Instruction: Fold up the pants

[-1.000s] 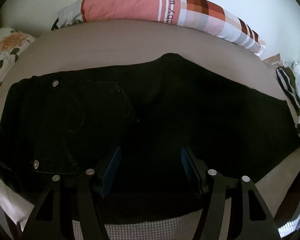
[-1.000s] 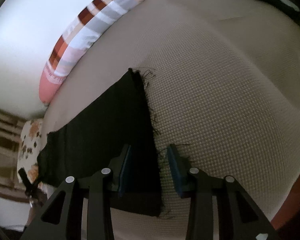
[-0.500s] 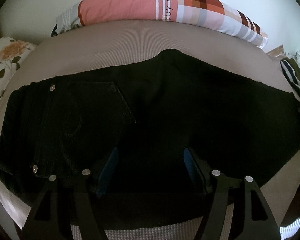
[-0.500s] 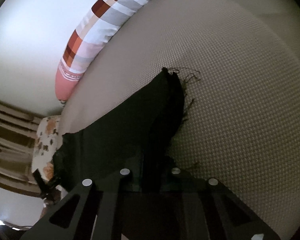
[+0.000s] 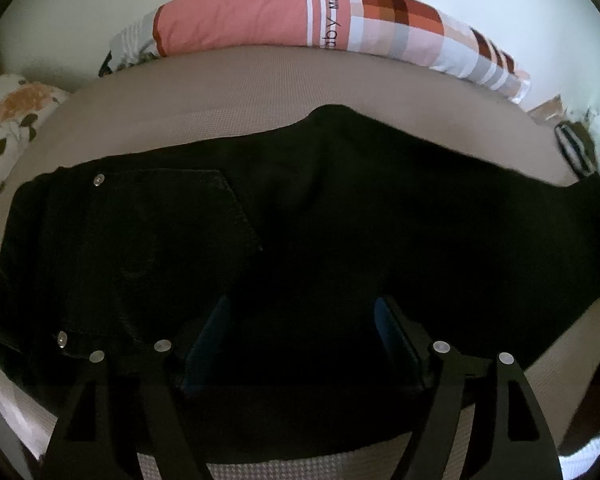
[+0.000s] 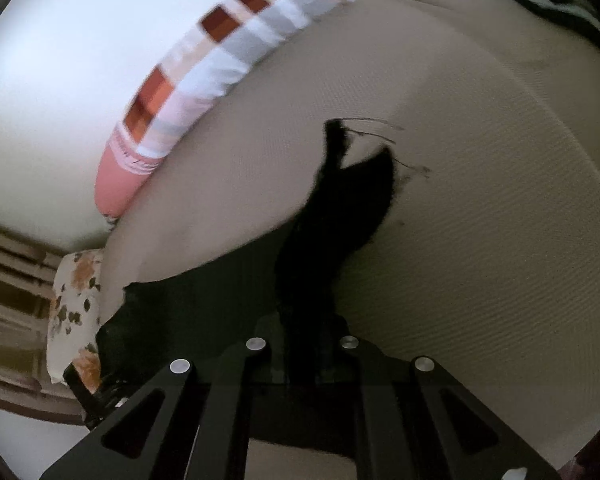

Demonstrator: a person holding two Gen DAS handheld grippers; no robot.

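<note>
Black pants (image 5: 300, 240) lie folded lengthwise across a beige bed, waistband and riveted back pocket (image 5: 160, 220) at the left. My left gripper (image 5: 300, 332) hovers over the pants' near edge; its jaws are opening and the blue pads (image 5: 210, 332) press on nothing. In the right wrist view my right gripper (image 6: 306, 360) is shut on the frayed leg hem of the pants (image 6: 340, 208), which rises off the bed in a bunched strip.
A pink and checked pillow (image 5: 300, 20) lies along the far edge against the white wall. A floral pillow (image 5: 8, 120) sits at the left. Striped clothing (image 5: 576, 148) lies at the right. Bare beige mattress (image 6: 480, 240) spreads right of the lifted hem.
My right gripper closed on the leg hem and lifted it off the bed, pulling it leftward. My left gripper's jaws spread wider while staying over the pants' near edge.
</note>
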